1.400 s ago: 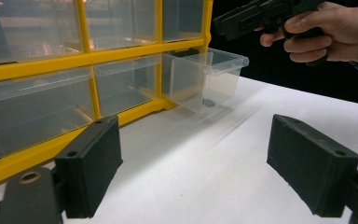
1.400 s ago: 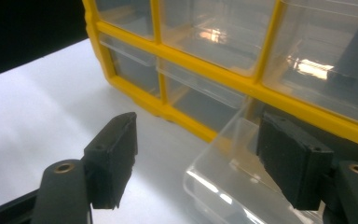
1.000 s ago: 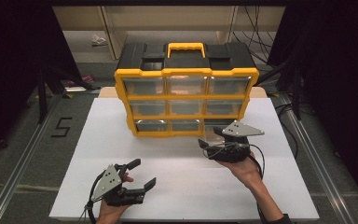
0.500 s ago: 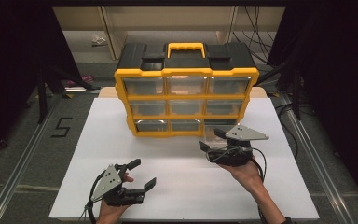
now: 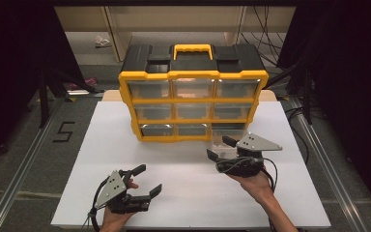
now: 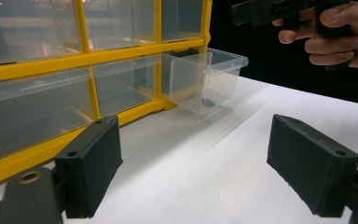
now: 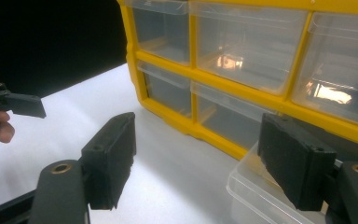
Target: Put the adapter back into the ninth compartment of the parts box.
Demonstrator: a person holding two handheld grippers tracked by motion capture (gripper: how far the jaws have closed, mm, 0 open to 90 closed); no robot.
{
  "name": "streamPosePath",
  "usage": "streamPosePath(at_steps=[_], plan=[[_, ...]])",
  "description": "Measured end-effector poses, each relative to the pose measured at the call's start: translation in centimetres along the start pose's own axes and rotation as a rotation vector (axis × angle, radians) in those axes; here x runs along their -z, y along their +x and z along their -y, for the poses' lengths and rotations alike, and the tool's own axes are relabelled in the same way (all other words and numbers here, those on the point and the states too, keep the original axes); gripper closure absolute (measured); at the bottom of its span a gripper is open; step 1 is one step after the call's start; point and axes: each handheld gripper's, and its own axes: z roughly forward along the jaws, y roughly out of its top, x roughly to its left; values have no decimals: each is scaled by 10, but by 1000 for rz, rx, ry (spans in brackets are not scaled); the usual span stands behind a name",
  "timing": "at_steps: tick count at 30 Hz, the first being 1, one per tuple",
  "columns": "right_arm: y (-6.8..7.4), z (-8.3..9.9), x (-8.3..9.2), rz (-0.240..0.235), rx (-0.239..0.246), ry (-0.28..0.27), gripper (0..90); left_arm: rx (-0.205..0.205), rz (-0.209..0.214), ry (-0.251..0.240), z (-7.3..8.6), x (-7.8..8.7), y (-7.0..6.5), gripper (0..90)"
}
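White tabletop (image 5: 188, 193) carries a yellow-framed organiser cabinet (image 5: 193, 94) with a black top and nine clear drawers, standing at the far middle. We note its bottom-right drawer (image 5: 221, 140) pulled out toward us, resting low over the tabletop; a small dark item (image 6: 208, 102) lies inside it. We hold the right gripper (image 5: 222, 148) just beside that drawer's front, fingers (image 7: 112, 154) wide apart, one over the drawer rim, nothing between them. Our left gripper (image 5: 147, 180) rests near the front edge, well apart from the cabinet, fingers (image 6: 93, 168) spread wide and empty.
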Motion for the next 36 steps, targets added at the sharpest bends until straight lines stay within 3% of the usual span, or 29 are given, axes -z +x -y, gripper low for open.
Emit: streamPosePath(at_steps=[36], plan=[[7,12,15,-28,-8,-86,196,0,3,2,0,0,0,172]])
